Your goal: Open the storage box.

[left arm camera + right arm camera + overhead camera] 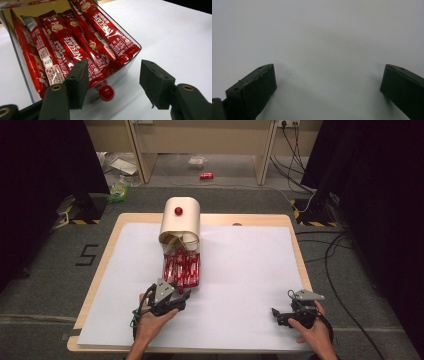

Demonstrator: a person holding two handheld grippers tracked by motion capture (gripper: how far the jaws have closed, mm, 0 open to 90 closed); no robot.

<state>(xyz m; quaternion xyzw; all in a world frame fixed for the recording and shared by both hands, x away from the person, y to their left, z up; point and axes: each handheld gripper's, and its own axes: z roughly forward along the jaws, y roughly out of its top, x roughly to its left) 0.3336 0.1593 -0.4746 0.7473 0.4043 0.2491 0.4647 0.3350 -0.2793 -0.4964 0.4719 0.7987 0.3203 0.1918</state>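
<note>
Clear drawer (130, 58) of red coffee sticks (75, 47): left gripper (113, 83) jaws apart, straddling its red knob (107, 93); right gripper (328, 87) wide open over white sheet (324, 37).

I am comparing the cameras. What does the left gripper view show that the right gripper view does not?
Left gripper view: the clear drawer full of red Nescafe sticks, and its red knob between the open jaws of the left gripper. Right gripper view: the right gripper, its jaws wide apart with nothing between them. Both share the white sheet beneath.
</note>
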